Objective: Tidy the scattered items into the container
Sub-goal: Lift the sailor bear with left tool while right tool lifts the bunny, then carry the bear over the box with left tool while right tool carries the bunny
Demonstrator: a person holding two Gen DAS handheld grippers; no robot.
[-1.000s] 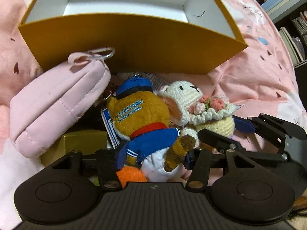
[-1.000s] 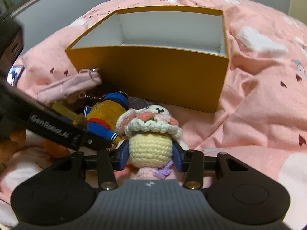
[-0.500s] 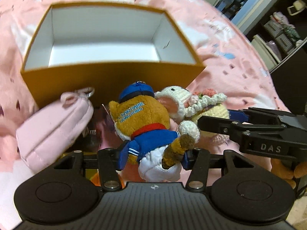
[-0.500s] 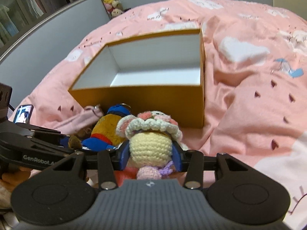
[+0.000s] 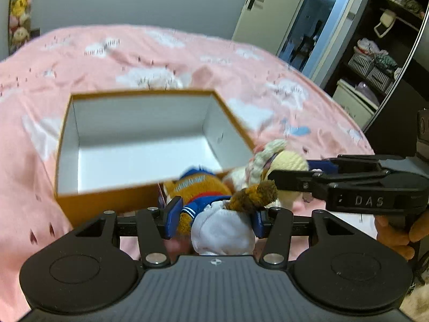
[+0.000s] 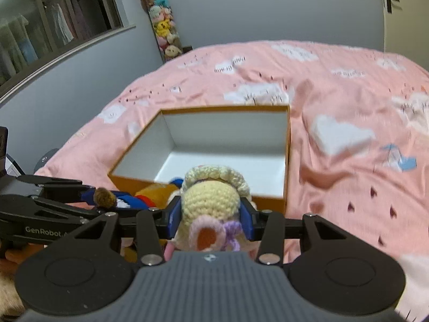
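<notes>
Covering nearly everything in both views, a pink bedspread printed with white clouds is seen, and an open orange cardboard box with a white interior is set on it. Nothing can be seen inside the box. A hanging column of small plush toys is seen against the grey wall behind the bed. The left gripper is clamped on a brown plush bear dressed in a blue and white sailor outfit with a blue cap; its blue pads are pressed against the bear's sides, and the bear is held in the air just in front of the box's near wall. The right gripper is clenched on a cream crocheted doll with a frilled bonnet and a purple bow, gripped on both sides by the blue pads and carried just short of the box's near rim. The two toys are held side by side, near each other; whether they touch cannot be told. Fingers of the person's right hand are seen around the right gripper's handle.
</notes>
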